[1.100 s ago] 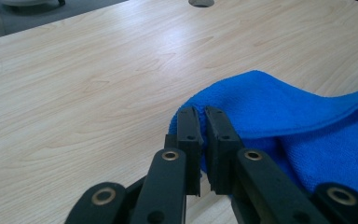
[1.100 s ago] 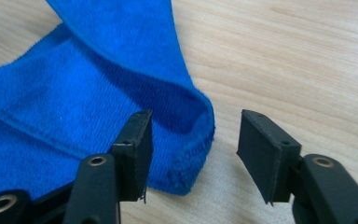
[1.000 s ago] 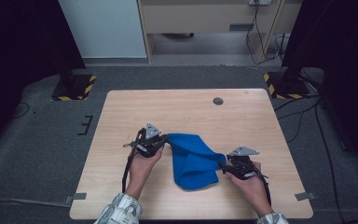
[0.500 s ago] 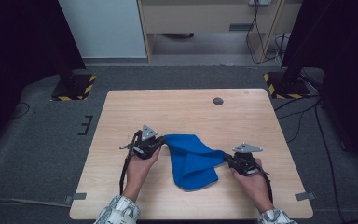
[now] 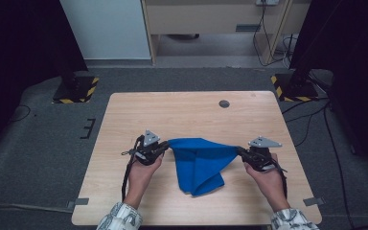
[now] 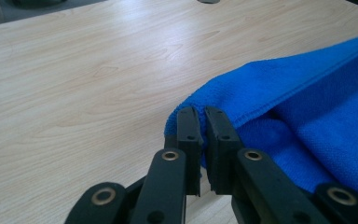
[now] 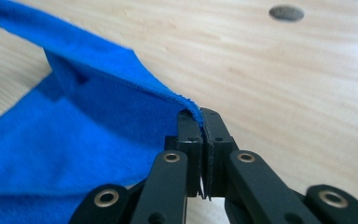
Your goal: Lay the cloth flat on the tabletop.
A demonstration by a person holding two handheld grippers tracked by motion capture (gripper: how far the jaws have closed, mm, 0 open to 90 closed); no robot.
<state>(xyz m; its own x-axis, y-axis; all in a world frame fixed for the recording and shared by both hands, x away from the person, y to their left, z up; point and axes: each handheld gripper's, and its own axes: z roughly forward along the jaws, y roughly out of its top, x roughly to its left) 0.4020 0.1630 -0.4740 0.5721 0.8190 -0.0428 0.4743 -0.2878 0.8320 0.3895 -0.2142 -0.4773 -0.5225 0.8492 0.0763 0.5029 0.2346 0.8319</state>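
A person stands at the near edge of a pale wooden bench [image 5: 182,115], forearms in patterned sleeves reaching over it, a gripper in each hand. Between the two hangs a blue cloth [image 5: 199,160]: its upper edge runs nearly straight from one gripper to the other, lifted off the wood, while the rest sags down toward the person and its lower fold lies on the bench near the middle of the near half. The left gripper [image 5: 165,149] has its fingers [image 6: 189,128] pinched narrow on one corner of the cloth, the hemmed edge bunched right at their tips. The right gripper [image 5: 241,151] has just been closing its fingers [image 7: 214,128], and they now clamp the opposite corner, a thin edge of fabric caught between the pads. Both grippers point inward at each other, well apart, each with a grey three-cornered plate on top and a black cable trailing back along the wrist. A small dark round grommet [image 5: 224,103] sits in the bench top toward the far right, well clear of the cloth.
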